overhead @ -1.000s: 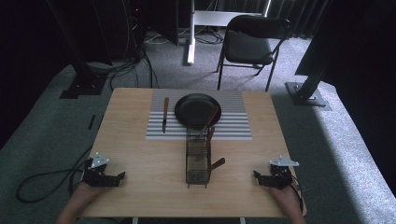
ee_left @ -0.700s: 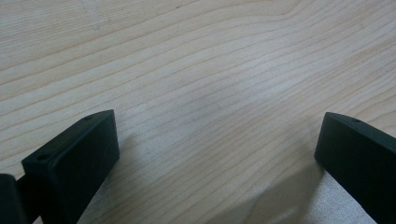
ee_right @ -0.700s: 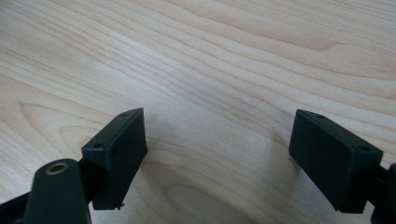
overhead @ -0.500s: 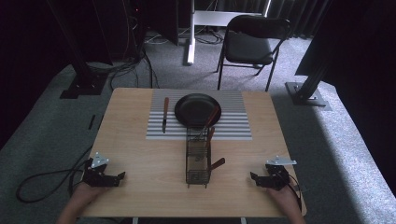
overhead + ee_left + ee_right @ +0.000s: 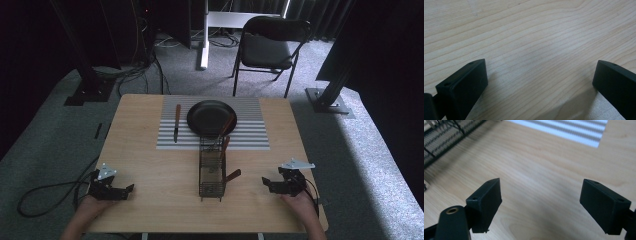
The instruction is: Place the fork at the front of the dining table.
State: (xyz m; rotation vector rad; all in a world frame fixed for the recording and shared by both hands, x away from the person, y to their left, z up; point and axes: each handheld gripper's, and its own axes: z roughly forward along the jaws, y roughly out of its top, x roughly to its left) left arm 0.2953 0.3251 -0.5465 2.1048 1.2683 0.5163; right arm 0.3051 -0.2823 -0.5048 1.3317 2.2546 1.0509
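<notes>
A pale wooden bench stands on grey carpet. Across its far half lies a grey-and-white striped mat, and a round black plate sits on the mat near its far edge. Just left of the plate, a knife lies on the mat, its brown handle pointing away. Beyond the bench a dark folding chair stands beside a white post. Black stand bases rest on the carpet at either far corner, and a black cable loops at the left.
</notes>
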